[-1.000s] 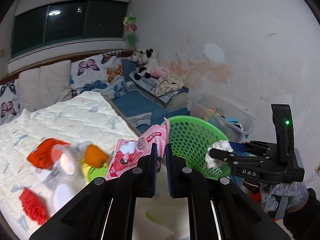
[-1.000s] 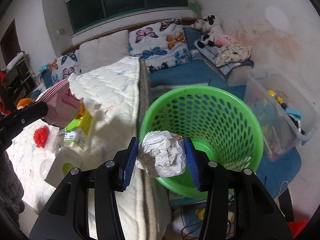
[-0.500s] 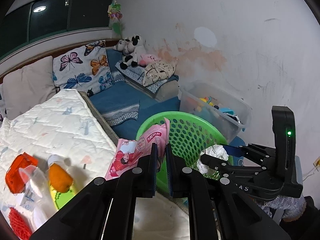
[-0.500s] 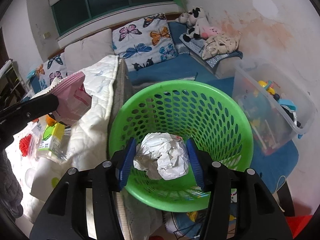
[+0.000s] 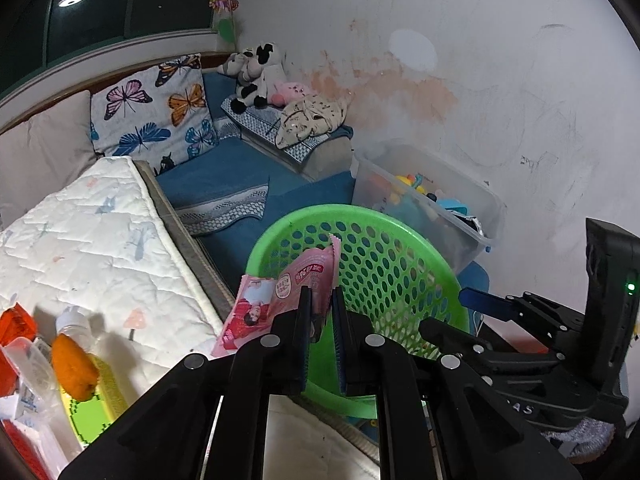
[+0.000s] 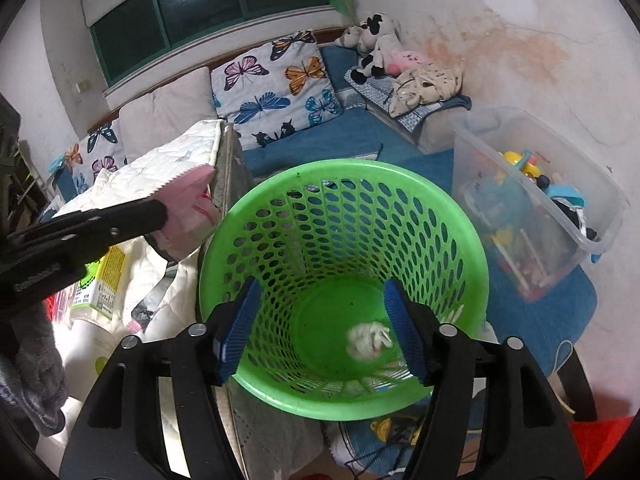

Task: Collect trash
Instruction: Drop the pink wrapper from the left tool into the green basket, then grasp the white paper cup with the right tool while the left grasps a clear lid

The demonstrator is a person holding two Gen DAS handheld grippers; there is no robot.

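Note:
A green perforated basket [image 6: 460, 248] stands on the floor beside the bed. My right gripper [image 6: 322, 316] hangs over its mouth with its jaws opening and nothing between them. A crumpled white paper ball [image 6: 369, 345], blurred, lies low inside the basket. My left gripper [image 5: 321, 312] is shut on a pink snack wrapper [image 5: 280, 292] and holds it at the basket's [image 5: 400, 276] near-left rim. In the right wrist view the same wrapper [image 6: 188, 208] and left gripper [image 6: 160, 210] come in from the left.
On the white quilted mattress [image 5: 92, 248] lie a bottle with an orange cap [image 5: 74, 364], a yellow-green carton [image 6: 102, 280] and red packaging [image 5: 14, 322]. A clear toy box [image 6: 560, 216] stands right of the basket. A blue mat [image 5: 224, 184], butterfly pillows and plush toys are behind.
The right gripper opened and the paper ball dropped from it into the basket. The left gripper carried the pink wrapper rightward to the basket's rim.

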